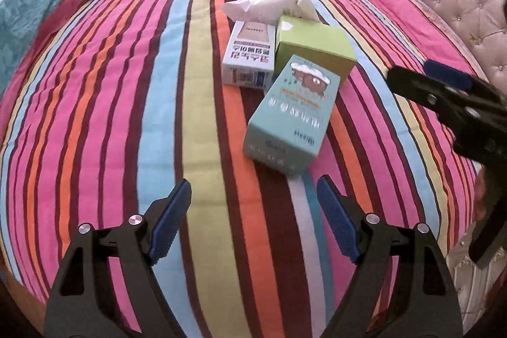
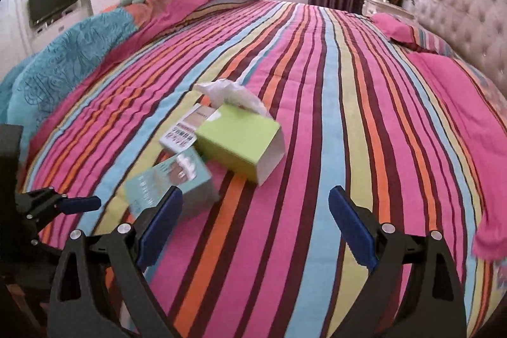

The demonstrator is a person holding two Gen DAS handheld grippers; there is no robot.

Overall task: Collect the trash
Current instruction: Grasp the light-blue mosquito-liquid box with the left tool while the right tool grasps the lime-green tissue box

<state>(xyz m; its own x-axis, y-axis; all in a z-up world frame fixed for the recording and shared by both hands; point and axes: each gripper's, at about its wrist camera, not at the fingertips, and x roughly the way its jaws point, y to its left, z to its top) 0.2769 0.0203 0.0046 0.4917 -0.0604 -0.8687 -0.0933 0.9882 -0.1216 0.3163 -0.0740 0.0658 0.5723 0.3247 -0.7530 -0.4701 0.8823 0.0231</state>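
- Right, both tongs spread, nothing pinched: left tongs (image 1: 253, 217), right tongs (image 2: 255, 230).
- Trash sits in one touching cluster on the bed (image 1: 95, 116): teal box (image 1: 290, 116) just ahead of left tongs, green box (image 1: 312, 45) and white box (image 1: 248, 56) behind it, crumpled tissue (image 1: 269, 5) farthest.
- Judgement: take teal box first across its narrow sides; it leans on the green box, so lift straight up.
- Open quilt left of the left tongs; right tongs crowd the other side.
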